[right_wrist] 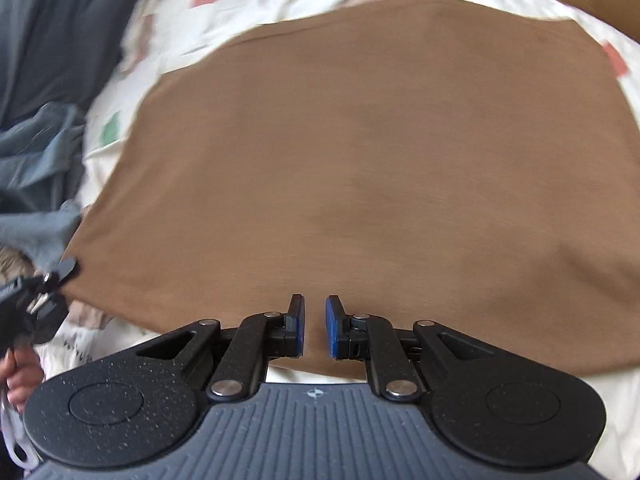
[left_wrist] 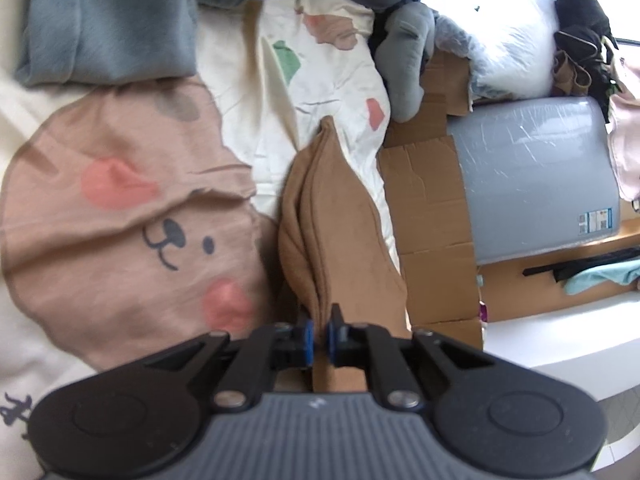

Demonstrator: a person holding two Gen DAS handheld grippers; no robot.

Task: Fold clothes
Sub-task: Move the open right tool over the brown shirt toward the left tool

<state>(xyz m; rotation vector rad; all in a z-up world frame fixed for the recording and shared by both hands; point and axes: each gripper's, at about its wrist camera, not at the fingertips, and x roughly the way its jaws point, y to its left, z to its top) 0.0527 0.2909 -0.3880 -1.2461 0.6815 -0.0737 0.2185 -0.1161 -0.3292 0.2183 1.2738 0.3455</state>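
A brown garment lies spread over the patterned bed sheet. My left gripper is shut on an edge of the brown garment, which runs away from it in a folded ridge. In the right wrist view the left gripper shows at the garment's left corner. My right gripper sits at the garment's near edge, jaws narrowly apart, with cloth between and below the pads; whether it pinches the cloth is unclear.
A pink bear-face print covers the sheet at left. Grey-blue clothes lie at the back. Flattened cardboard, a grey wrapped box and piled clothes stand beside the bed at right.
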